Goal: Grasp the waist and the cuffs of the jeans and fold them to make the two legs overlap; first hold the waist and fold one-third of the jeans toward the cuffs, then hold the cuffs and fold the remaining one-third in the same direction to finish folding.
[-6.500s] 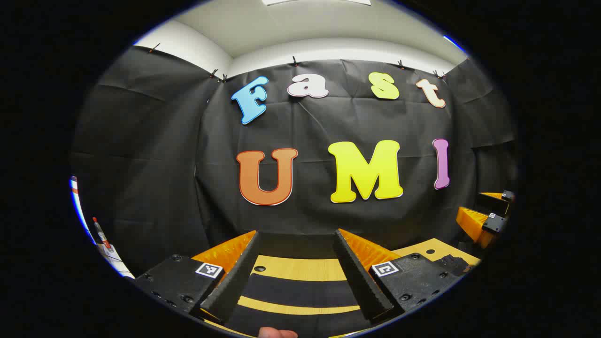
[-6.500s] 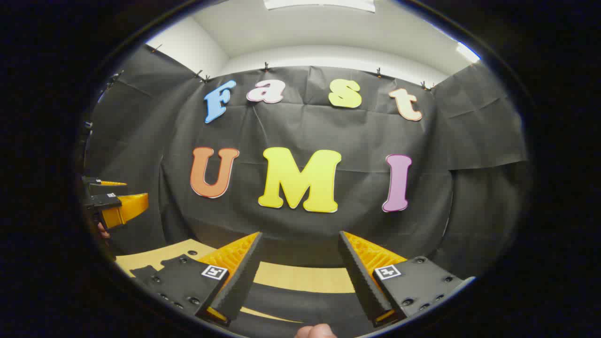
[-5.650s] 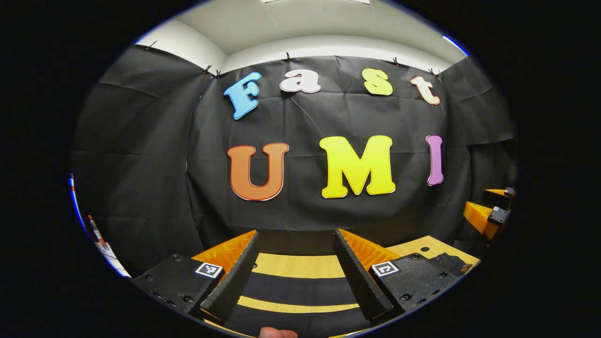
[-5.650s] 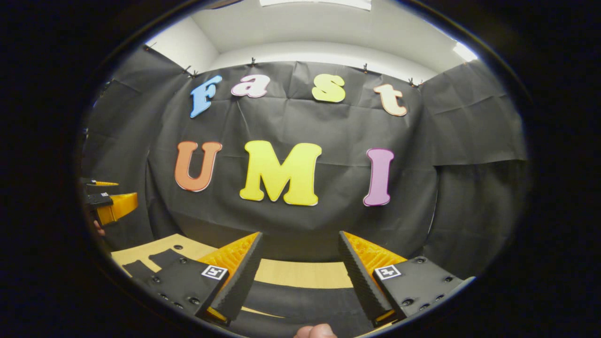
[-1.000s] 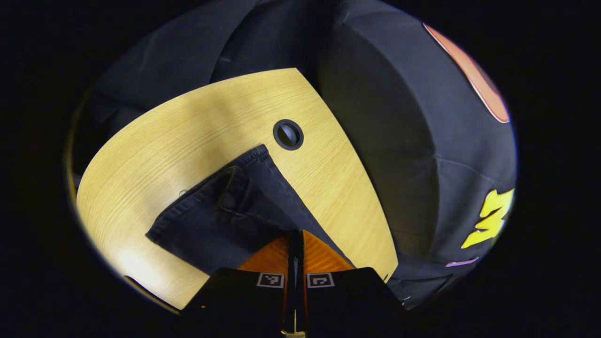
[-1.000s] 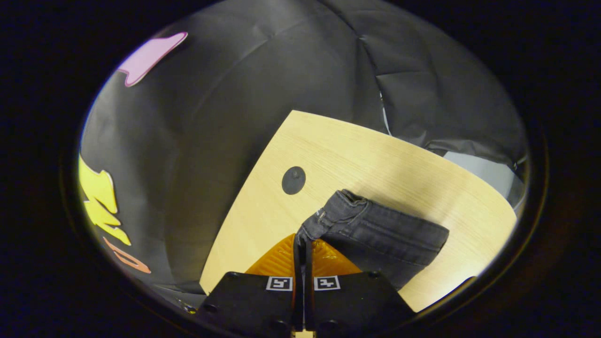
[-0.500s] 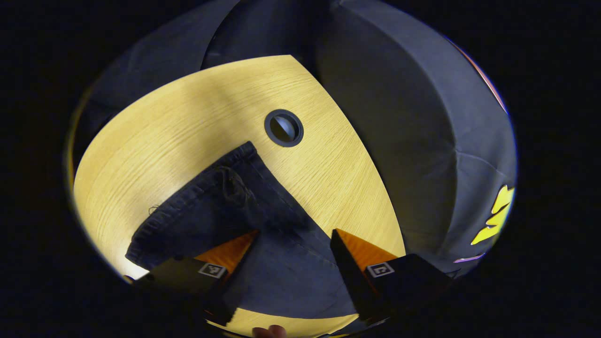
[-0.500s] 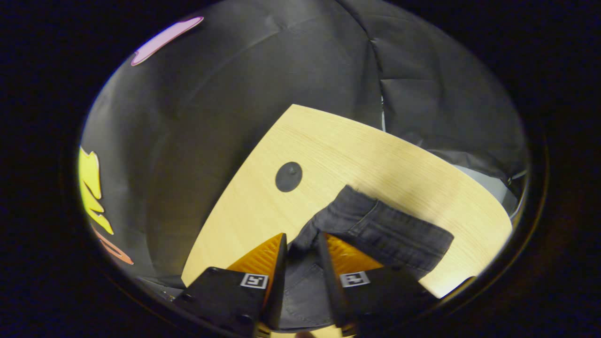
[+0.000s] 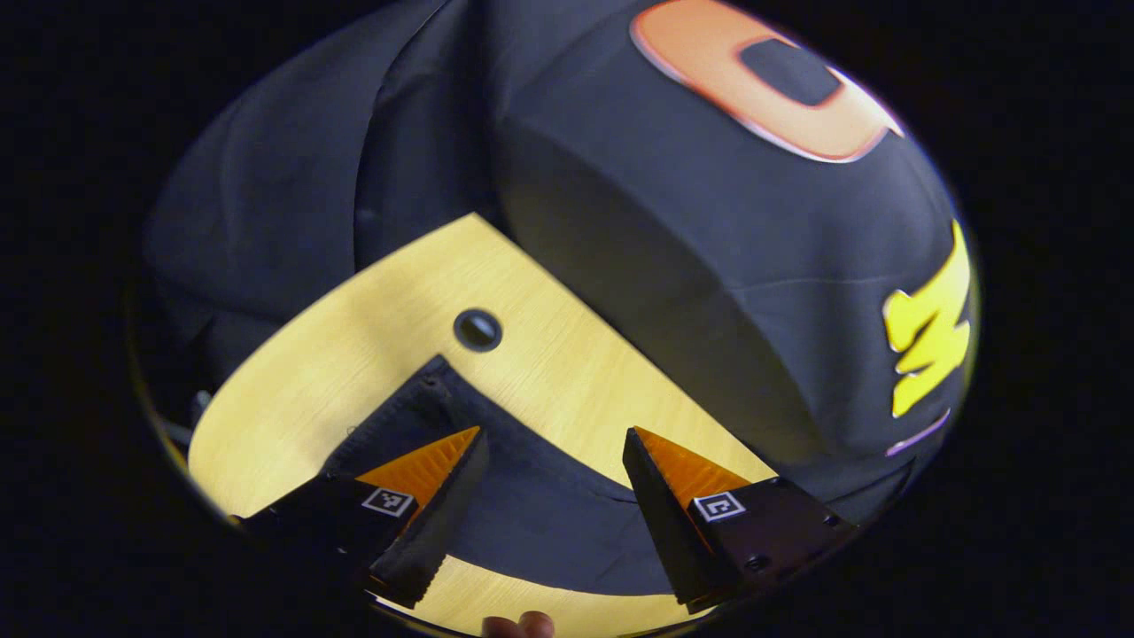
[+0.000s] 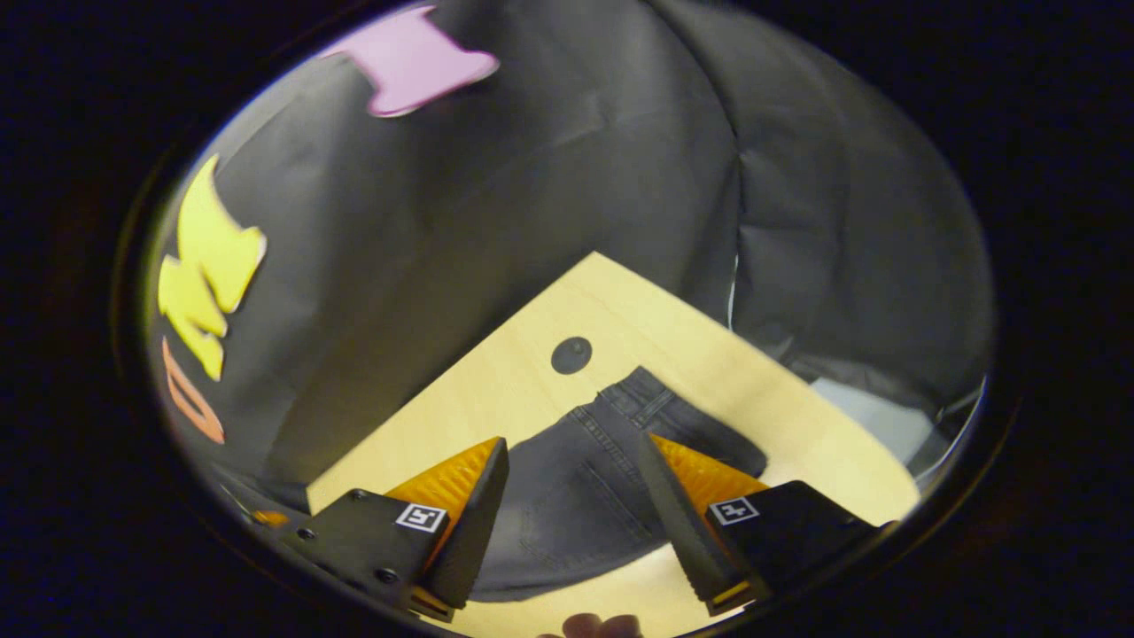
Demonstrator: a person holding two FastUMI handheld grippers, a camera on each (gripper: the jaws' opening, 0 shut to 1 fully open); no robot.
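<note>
Jeans cut off at the bottom of the left gripper view, most of the garment out of frame; left gripper fingers cover parts of the cloth. In the right gripper view, jeans partly behind the right gripper. Bench near edge cropped. Fingertip barely showing at the bottom rim.

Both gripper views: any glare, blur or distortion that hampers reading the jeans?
Left gripper view: fisheye bends the table edge, jeans dark with little detail. Right gripper view: jeans seams readable, bright patch on the table, soft at edges.
</note>
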